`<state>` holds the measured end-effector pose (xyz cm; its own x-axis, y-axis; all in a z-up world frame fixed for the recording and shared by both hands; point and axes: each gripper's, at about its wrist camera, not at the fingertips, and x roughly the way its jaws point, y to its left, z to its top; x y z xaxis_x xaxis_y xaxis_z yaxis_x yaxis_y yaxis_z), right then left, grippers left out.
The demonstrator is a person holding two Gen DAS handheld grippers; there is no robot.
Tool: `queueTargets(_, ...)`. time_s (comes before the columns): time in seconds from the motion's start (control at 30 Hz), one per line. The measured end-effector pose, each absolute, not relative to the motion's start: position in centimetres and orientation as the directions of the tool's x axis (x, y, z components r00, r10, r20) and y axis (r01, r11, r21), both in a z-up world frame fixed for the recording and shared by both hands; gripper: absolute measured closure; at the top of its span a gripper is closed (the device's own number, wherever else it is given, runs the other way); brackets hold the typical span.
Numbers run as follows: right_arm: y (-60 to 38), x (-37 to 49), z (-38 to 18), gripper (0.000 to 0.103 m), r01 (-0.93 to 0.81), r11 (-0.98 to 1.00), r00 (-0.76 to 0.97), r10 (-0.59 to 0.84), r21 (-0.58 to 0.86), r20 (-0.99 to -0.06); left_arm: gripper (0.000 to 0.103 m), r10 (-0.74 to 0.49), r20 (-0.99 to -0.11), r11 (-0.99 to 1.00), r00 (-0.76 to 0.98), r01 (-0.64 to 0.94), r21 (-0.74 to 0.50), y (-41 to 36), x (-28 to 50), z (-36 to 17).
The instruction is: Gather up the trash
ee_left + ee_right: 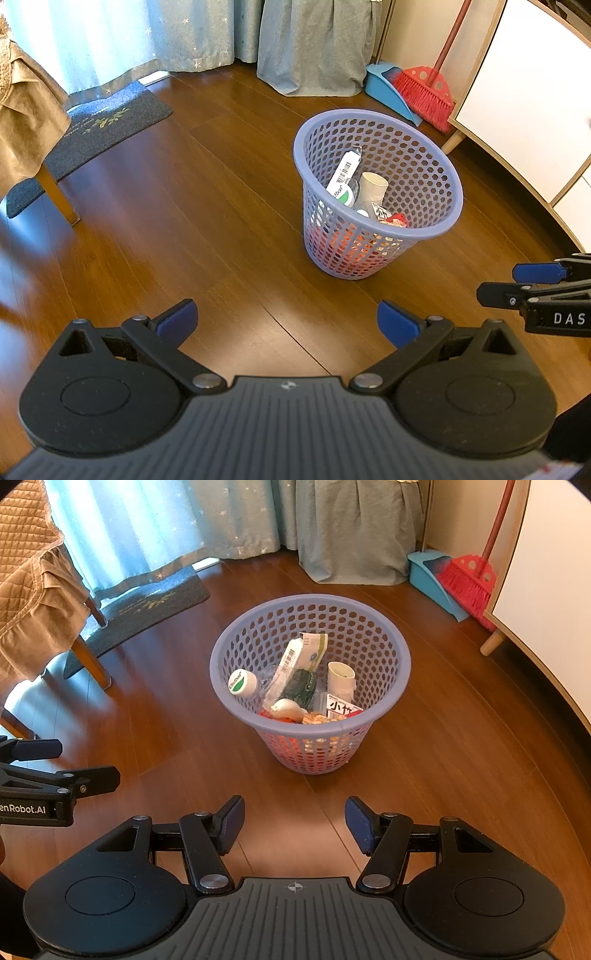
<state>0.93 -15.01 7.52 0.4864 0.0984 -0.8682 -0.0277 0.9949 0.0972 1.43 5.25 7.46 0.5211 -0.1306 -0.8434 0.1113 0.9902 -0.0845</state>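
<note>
A lavender mesh waste basket (439, 173) (388, 642) stands upright on the wooden floor. Inside it lie several pieces of trash: a white paper cup (340, 681), a green-capped white bottle (242, 682), a white barcoded wrapper (301, 653) and a red-and-white packet (343, 708). My left gripper (286, 321) is open and holds nothing, hovering over bare floor in front of and left of the basket. My right gripper (294, 821) is also open and holds nothing, just in front of the basket. Each gripper shows at the edge of the other's view.
A red broom (428, 92) and blue dustpan (388, 88) lean in the far corner beside a white cabinet (524, 96). Curtains (314, 40) hang along the back. A dark doormat (103, 125) and a cloth-draped chair (26, 122) with wooden legs stand on the left.
</note>
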Motion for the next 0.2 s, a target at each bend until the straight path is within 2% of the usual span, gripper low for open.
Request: queueTargets(0.2, -14.93, 0.85, 7.44, 0.045, -0.03, 0.995, 0.488, 0.101, 0.099, -0.867, 0.001, -0.135, -0.833, 0.99, 0.536, 0.099, -0.097, 5.44, 1.34, 7.62)
